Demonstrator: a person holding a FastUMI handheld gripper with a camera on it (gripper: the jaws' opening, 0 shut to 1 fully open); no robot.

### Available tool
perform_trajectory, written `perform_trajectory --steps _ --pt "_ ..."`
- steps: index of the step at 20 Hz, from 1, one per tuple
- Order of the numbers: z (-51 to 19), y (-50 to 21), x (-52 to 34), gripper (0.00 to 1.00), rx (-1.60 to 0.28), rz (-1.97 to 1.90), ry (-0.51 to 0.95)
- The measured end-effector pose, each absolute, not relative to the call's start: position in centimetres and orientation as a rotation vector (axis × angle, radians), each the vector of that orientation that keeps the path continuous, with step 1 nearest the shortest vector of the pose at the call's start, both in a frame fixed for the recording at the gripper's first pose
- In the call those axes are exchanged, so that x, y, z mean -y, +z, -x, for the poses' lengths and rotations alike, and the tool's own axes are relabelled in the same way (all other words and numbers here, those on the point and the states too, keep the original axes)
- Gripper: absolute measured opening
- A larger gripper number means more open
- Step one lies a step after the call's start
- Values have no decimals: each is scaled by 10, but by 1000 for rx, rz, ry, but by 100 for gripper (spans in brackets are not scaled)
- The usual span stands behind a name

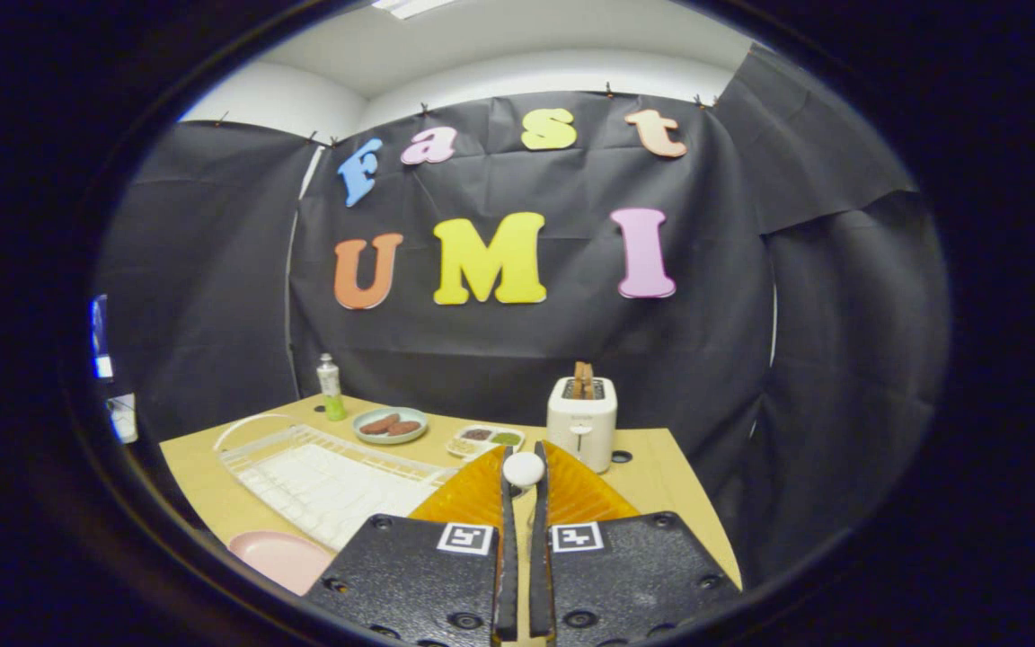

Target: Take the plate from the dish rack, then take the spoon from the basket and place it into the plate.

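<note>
My gripper [525, 456] is held up above the wooden table [661, 467], shut on a white spoon [524, 469]. The spoon's rounded end sticks up between the fingertips; the rest of it is hidden between the fingers. A pink plate [279, 555] lies flat on the table down to the left of the fingers, close to the table's near edge. The white dish rack [320, 481] stands just behind the plate, with nothing in it.
Beyond the fingertips stands a white toaster [581, 418] with toast in its slots. Behind the rack are a pale green dish [390, 424] with two brown pieces, a small divided tray [485, 438] and a green-bottomed bottle [330, 386].
</note>
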State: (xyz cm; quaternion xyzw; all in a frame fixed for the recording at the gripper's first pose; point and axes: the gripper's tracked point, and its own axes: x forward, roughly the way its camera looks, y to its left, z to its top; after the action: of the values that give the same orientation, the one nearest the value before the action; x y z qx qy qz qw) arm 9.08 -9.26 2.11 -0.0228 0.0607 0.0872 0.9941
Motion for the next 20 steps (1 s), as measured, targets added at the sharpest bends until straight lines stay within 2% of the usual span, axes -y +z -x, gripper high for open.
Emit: perform_trajectory --steps 6,11,20 --pt "-38 3 -14 10 -198 134 375" --pt "-8 -48 -84 10 -338 184 534" --pt "14 -116 -130 11 -543 257 647"
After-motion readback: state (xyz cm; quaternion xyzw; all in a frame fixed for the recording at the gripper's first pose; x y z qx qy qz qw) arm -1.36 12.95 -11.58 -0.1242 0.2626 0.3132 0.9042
